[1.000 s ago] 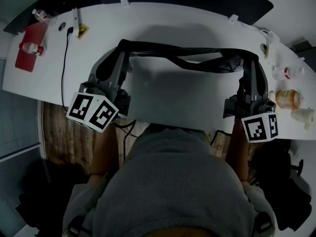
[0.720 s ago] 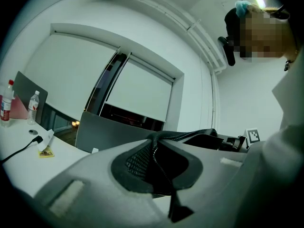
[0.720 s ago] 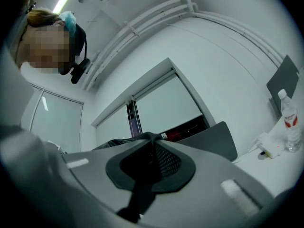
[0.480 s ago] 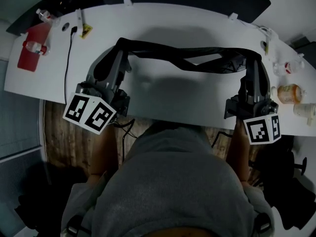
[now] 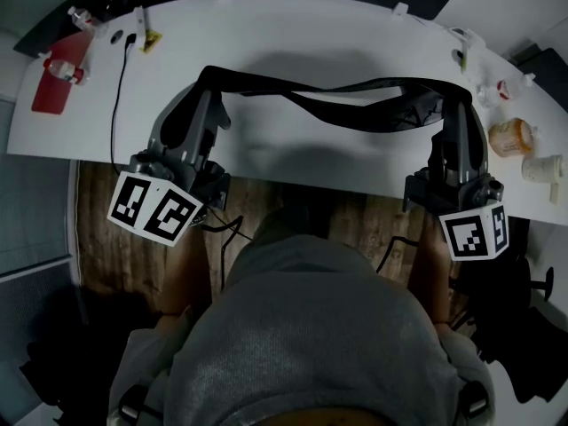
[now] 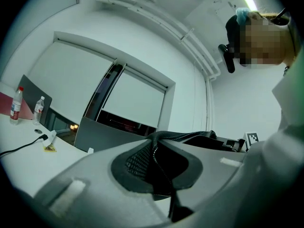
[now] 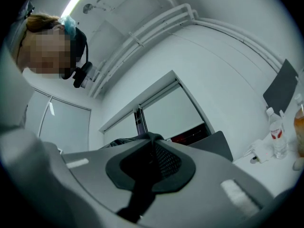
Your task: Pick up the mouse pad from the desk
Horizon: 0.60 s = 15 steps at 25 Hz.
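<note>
The black mouse pad (image 5: 257,82) hangs as a sagging, twisted band above the white desk (image 5: 293,34), stretched between both grippers. My left gripper (image 5: 206,80) is shut on the pad's left end and my right gripper (image 5: 446,96) is shut on its right end. In the left gripper view the pad's stitched edge (image 6: 156,160) is pinched between the grey jaws of the left gripper (image 6: 159,141). In the right gripper view the pad (image 7: 152,160) is clamped the same way in the right gripper (image 7: 152,139). The pad casts a soft shadow on the desk below it.
At the desk's far left lie a red folder (image 5: 55,82), a small bottle (image 5: 64,67) and a black cable (image 5: 115,87). An orange jar (image 5: 510,136) and a white cup (image 5: 543,167) stand at the right end. Wooden floor shows under the front edge.
Both grippers have drawn back toward the desk's front edge and risen a little, carrying the pad with them. The pad hangs farther from the desktop than before.
</note>
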Each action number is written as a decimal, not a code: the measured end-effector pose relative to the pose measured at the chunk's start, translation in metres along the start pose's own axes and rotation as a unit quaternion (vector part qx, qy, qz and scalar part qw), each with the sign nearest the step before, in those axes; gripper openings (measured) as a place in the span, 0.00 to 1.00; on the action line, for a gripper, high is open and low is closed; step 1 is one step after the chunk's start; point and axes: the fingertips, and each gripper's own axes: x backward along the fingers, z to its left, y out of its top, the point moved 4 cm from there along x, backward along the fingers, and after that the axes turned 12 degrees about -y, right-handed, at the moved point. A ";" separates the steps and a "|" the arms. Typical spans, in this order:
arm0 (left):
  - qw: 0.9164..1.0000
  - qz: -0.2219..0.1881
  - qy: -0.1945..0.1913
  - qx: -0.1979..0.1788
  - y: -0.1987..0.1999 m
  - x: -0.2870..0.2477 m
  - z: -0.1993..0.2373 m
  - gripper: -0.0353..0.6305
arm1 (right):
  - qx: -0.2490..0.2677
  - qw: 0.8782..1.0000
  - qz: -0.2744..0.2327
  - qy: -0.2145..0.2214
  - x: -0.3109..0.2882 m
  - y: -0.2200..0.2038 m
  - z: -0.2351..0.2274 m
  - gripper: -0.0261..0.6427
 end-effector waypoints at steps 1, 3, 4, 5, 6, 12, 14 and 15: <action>1.000 -0.003 -0.001 0.000 -0.001 0.004 -0.009 0.11 | -0.001 1.000 0.000 0.001 0.010 0.003 0.000 0.07; 1.000 -0.006 -0.001 0.002 -0.003 0.015 -0.027 0.11 | -0.002 1.000 -0.001 0.003 0.030 0.009 0.000 0.07; 1.000 -0.006 -0.002 0.003 -0.005 0.020 -0.036 0.11 | -0.002 1.000 -0.001 0.003 0.041 0.012 0.000 0.07; 1.000 -0.006 -0.002 0.005 -0.006 0.025 -0.045 0.11 | -0.003 1.000 -0.002 0.004 0.051 0.015 0.000 0.07; 1.000 -0.006 -0.003 0.007 -0.008 0.031 -0.054 0.11 | -0.003 1.000 -0.001 0.004 0.062 0.017 0.001 0.07; 1.000 -0.002 0.006 0.013 -0.020 0.070 -0.108 0.11 | -0.008 1.000 0.017 0.006 0.126 0.023 0.004 0.07; 1.000 0.000 0.011 0.015 -0.024 0.083 -0.125 0.11 | -0.010 1.000 0.021 0.007 0.146 0.026 0.005 0.07; 1.000 -0.001 0.014 0.015 -0.025 0.089 -0.133 0.11 | -0.012 1.000 0.022 0.008 0.155 0.028 0.005 0.07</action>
